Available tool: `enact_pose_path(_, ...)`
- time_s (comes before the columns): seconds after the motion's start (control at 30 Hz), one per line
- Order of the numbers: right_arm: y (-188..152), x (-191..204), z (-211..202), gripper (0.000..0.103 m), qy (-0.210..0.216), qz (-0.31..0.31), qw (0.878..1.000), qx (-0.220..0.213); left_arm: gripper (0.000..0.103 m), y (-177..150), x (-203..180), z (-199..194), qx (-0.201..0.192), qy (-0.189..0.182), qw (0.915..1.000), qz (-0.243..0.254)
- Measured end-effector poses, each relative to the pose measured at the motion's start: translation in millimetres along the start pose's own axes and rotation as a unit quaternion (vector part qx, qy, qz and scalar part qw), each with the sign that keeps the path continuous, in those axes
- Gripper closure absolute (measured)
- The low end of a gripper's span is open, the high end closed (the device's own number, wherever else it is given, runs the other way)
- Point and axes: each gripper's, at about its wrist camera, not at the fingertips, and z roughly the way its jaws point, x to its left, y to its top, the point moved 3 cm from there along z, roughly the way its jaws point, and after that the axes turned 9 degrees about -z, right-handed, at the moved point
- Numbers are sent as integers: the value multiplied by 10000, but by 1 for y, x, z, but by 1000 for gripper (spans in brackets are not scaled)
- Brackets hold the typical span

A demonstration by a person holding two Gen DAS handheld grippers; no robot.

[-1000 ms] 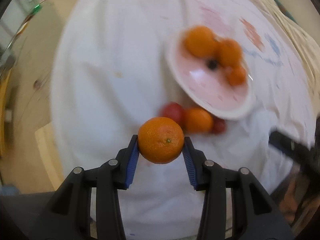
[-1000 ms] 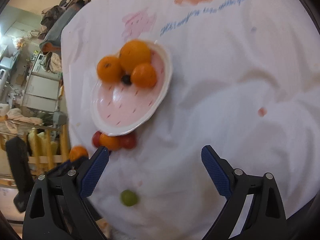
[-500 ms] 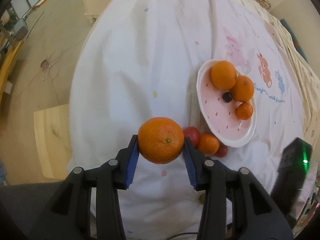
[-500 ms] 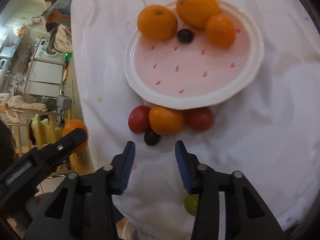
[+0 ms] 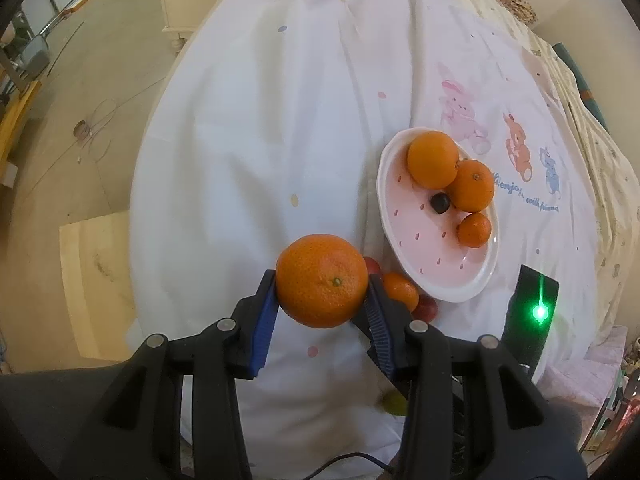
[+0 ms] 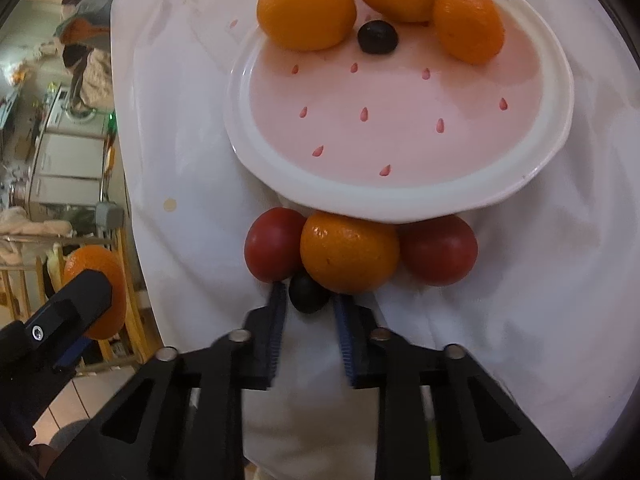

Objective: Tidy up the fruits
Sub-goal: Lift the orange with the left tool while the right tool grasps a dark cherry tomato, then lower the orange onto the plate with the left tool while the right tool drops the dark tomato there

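Note:
My left gripper (image 5: 322, 286) is shut on a large orange (image 5: 322, 280) and holds it above the white cloth, left of the pink plate (image 5: 476, 280). The plate (image 6: 400, 196) carries three oranges and a dark grape (image 6: 377, 37). At its near rim lie a small orange (image 6: 349, 255), two red tomatoes (image 6: 274, 249) (image 6: 440, 254) and a second dark grape (image 6: 308, 294). My right gripper (image 6: 307, 300) has its jaws narrowed around this grape at the fingertips; whether the pads touch it I cannot tell.
A green grape (image 5: 394, 403) lies on the cloth near the front edge, partly behind my left finger. The white cloth (image 5: 280, 120) drops off at the left to the floor, where a wooden board (image 5: 96, 284) lies. The left gripper (image 6: 72, 312) shows at the right view's left edge.
My right gripper has moved in toward the fruit below the plate and its jaws have narrowed from wide open to close around the dark grape. The left gripper keeps holding its orange.

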Motion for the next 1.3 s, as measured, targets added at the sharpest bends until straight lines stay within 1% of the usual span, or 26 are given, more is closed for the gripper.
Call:
enact_pose_path(0.13,-3,-5,-5,81,80,-34,9999,-86,64,1,1,1,-25,64,10000,-3)
enact_pose_path(0.33,-13,-16,-25,81,280,-151,9994,-108,64,0,3,6,-45,170,9998,20)
enact_pose_path(0.43,-21,-24,-39,81,398,-175,9990,-121,64,-3,0,8,-41,189,9998,90)
enact_pose_path(0.53,-25,-34,-60,81,419,-279,9985,-238,64,-6,-3,9,-55,221,9996,171)
enact_pose_path(0.6,-28,-49,-77,81,467,-266,9980,-317,64,-9,-5,10,-77,264,9993,241)
enact_pose_path(0.83,-23,-72,-116,81,464,-320,9965,-617,64,-16,-9,20,2,289,9990,337)
enact_pose_path(0.93,-13,-72,-123,81,451,-354,9958,-712,64,-18,-13,23,-12,309,9987,394)
enact_pose_path(1.07,-5,-80,-134,81,433,-416,9944,-867,64,-19,-21,21,-170,330,9981,491)
enact_pose_path(1.13,1,-85,-138,81,447,-420,9939,-918,64,-20,-27,18,-321,376,9969,611)
enact_pose_path(1.3,18,-100,-148,81,504,-348,9923,-1078,64,-18,-44,13,-515,396,9943,849)
